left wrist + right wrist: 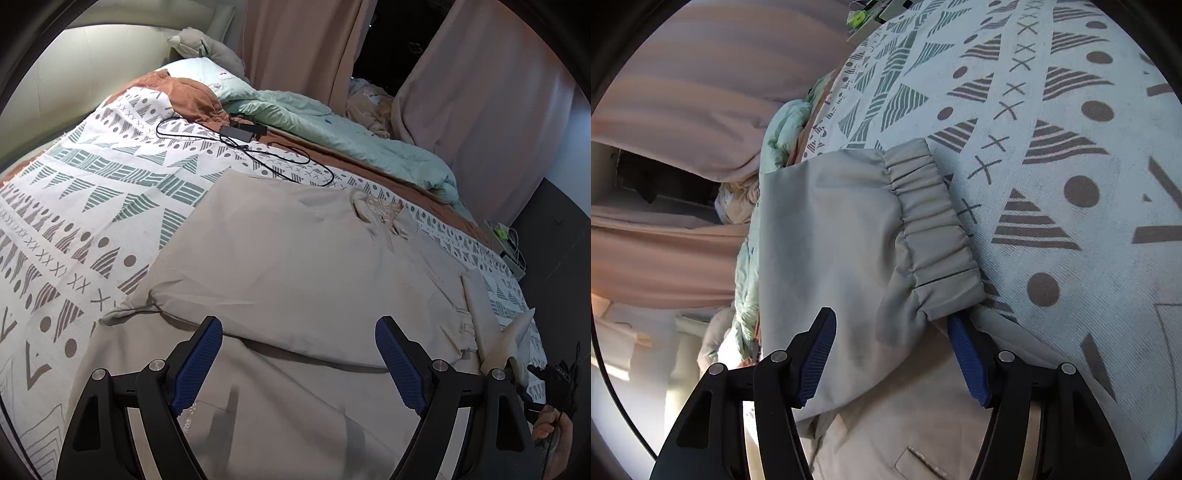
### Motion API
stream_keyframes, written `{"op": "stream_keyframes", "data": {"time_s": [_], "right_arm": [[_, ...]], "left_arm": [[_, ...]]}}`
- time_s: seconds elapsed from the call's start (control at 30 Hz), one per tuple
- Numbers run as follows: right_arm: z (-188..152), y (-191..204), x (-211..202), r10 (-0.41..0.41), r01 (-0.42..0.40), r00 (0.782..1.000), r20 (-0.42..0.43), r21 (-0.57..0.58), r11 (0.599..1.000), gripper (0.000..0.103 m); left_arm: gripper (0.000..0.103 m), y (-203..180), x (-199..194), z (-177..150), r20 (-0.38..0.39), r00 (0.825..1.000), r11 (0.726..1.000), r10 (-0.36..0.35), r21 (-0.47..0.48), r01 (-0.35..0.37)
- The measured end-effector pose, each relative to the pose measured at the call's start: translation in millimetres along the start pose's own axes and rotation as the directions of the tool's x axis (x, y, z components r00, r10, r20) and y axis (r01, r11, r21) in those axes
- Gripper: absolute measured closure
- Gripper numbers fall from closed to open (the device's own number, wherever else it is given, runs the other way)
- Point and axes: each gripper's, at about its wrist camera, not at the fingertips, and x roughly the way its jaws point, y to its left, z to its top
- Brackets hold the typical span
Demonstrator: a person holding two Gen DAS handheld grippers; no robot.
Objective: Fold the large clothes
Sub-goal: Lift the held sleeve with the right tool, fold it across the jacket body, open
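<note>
The right gripper (pixel 892 354) straddles the sleeve end of the beige jacket (pixel 295 258), one blue pad on either side of the cloth just below the gathered elastic cuff (pixel 934 229). Its jaws stand part-way in, and the pads do not look to be pressing yet, though the far pad is half buried under the fabric, so that is hard to be sure of. The left gripper (pixel 299 363) hangs wide open and empty over the jacket's lower body, touching nothing. The jacket lies spread on the patterned bedspread (pixel 92 192), collar away from the grippers, near the black cable (pixel 258 155). The step in hand seems to be taking the right sleeve to fold it inward; next, a firm pinch near the cuff, then a carry across the jacket's chest. The left sleeve and hem are cut off from view.
</note>
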Motion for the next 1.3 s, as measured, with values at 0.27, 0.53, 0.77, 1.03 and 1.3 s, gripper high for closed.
{"op": "stream_keyframes", "data": {"time_s": [0.27,0.53,0.77,1.03,1.3], "right_arm": [[-1.8,18.5,-15.1,0.060,-0.051,0.994,0.091,-0.095,0.994,0.096],[-38.8,116.4,-33.5,0.193,-0.127,0.972,0.135,-0.391,0.912,0.097],[-92.1,201.5,-26.6,0.224,-0.136,0.970,0.091,-0.560,0.817,0.098],[-160.0,275.7,-16.5,0.233,-0.168,0.973,0.003,-0.683,0.711,0.098],[-223.5,307.4,32.4,0.183,-0.193,0.978,-0.097,-0.745,0.638,0.098]], "left_arm": [[0.017,9.5,-12.1,7.7,0.025,1.000,0.999,-0.019,-0.026,0.020],[0.017,32.1,-32.0,25.6,0.054,0.998,0.999,-0.030,-0.040,0.032],[0.017,61.6,-45.8,36.7,0.090,0.994,0.991,-0.061,-0.113,0.071],[0.017,87.3,-56.5,42.8,0.119,0.989,0.973,-0.087,-0.202,0.110],[0.017,111.4,-62.8,46.4,0.121,0.991,0.962,-0.064,-0.257,0.094]]}}
